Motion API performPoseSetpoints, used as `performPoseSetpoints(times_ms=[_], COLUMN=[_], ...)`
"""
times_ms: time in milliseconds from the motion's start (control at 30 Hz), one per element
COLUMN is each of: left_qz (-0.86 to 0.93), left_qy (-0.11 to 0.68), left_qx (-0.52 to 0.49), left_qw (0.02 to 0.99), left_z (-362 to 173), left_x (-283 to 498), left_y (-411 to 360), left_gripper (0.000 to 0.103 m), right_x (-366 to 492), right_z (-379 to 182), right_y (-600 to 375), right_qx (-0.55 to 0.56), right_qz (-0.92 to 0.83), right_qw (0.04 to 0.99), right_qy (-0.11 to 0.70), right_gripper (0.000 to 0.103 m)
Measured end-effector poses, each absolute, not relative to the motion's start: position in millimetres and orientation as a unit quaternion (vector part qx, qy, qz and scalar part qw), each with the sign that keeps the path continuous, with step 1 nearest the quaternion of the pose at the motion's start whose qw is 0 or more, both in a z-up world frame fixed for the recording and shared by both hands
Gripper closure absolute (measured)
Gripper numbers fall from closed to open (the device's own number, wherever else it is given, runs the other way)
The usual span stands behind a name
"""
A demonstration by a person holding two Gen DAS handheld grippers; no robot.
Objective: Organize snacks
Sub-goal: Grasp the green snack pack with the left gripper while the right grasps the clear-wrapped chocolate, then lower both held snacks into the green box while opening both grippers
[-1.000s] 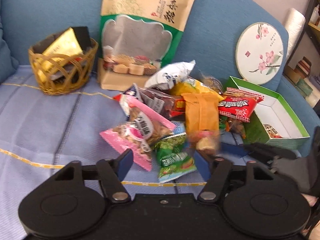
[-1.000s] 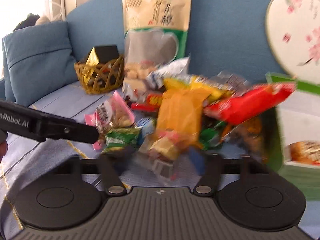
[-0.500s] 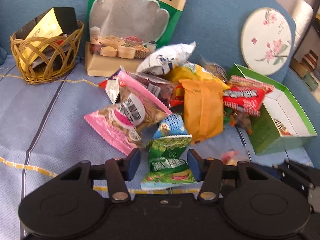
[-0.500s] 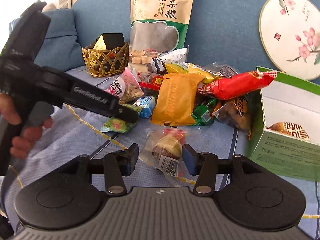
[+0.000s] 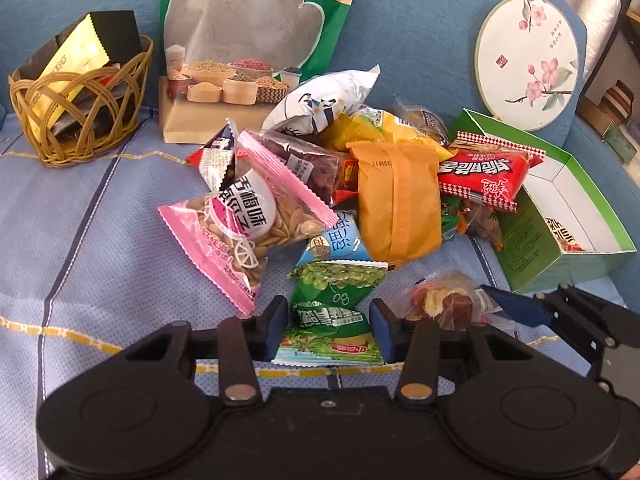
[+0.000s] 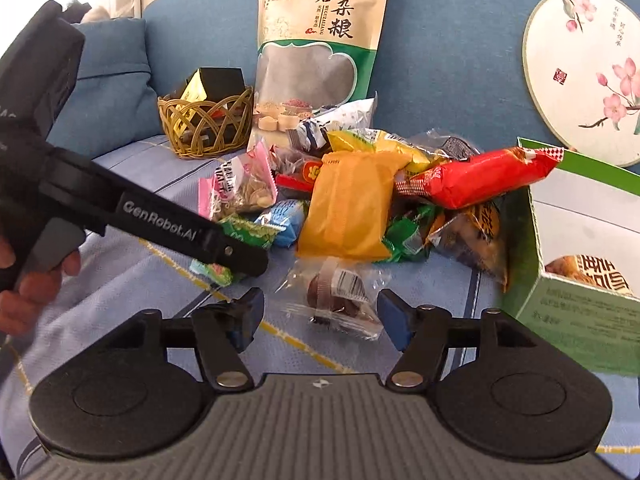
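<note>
A heap of snack packets lies on the blue sofa seat: a pink seed packet (image 5: 248,224), an orange packet (image 5: 396,200), a red packet (image 5: 484,172) and others. My left gripper (image 5: 328,324) is low over a green pea packet (image 5: 332,296). Its jaws are closing, one on each side of the packet, which is not visibly squeezed. My right gripper (image 6: 320,314) has its jaws opening wide. A clear packet (image 6: 340,292) with a brown snack lies loose on the seat between them.
An open green box (image 5: 560,256) with one snack inside stands at the right of the heap. A wicker basket (image 5: 80,120) holding sachets sits at the back left. A tall grain pouch (image 5: 256,40) and a round flowered fan (image 5: 526,60) lean on the backrest.
My left gripper came forward and down over the green pea packet and its jaws narrowed. The right gripper let the clear packet go onto the seat and its jaws spread.
</note>
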State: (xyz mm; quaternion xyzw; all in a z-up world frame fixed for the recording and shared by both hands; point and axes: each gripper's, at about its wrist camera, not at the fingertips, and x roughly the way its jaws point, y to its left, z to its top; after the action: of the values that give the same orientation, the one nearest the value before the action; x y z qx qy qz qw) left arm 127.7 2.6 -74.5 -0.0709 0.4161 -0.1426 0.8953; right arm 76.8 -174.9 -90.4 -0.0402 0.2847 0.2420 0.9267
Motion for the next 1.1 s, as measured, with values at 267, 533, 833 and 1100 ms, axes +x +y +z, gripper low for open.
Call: performPoseSetpoints(times_ms=[267, 533, 833, 1100], left_qz=[-0.161, -0.242, -0.307, -0.315], left_qy=[0.411, 0.361, 0.339, 0.346], left_qx=[-0.076, -0.073, -0.061, -0.037], left_qw=[0.894, 0.898, 0.887, 0.883], left_z=[-55.1, 0.1, 10.9, -11.6], left_x=[117.0, 124.2, 153.9, 171.2], left_y=[-1.4, -56.9, -152.7, -189.4], left_gripper=[0.056, 0.056, 0.055, 0.05], right_x=[73.5, 55.8, 76.7, 91.9], right_z=[-77.7, -25.5, -26.1, -42.8], right_y=[-185.5, -238.1, -323.8, -349.8], right_qx=[-0.018, -0.01, 0.018, 0.028], right_qz=[0.249, 0.175, 0.006, -0.04], right_qw=[0.927, 0.97, 0.988, 0.979], right_qy=[0.279, 0.166, 0.154, 0.196], right_gripper=[0.019, 0.019, 0.018, 0.016])
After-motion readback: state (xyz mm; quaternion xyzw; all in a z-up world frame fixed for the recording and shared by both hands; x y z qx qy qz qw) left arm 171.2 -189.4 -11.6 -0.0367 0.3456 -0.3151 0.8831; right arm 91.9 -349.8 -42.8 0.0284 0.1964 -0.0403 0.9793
